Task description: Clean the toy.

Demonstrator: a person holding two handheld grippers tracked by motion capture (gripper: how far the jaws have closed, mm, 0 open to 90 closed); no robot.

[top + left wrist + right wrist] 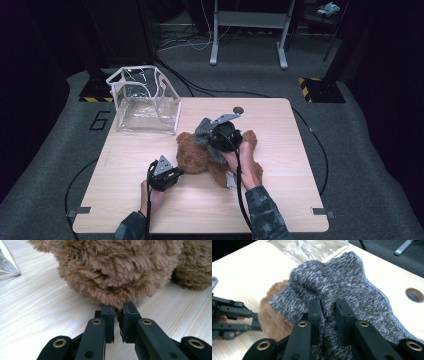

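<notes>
A brown teddy bear (194, 156) lies in the middle of the wooden table (125, 165). My left gripper (176, 173) is at the bear's left side, and in the left gripper view (119, 311) its jaws are shut on a tuft of the bear's fur (117, 267). My right gripper (222, 136) hovers over the bear, shut on a grey knitted garment (203, 131). In the right gripper view (328, 307) the grey knit (347, 282) bunches between the jaws and hangs above the bear (272, 320). The left gripper (232, 317) shows at that view's left edge.
A clear plastic bag (145, 102) with white trim stands open at the table's back left corner. A small round hole (238, 110) sits near the table's far edge. Cables trail from both grippers toward the front edge.
</notes>
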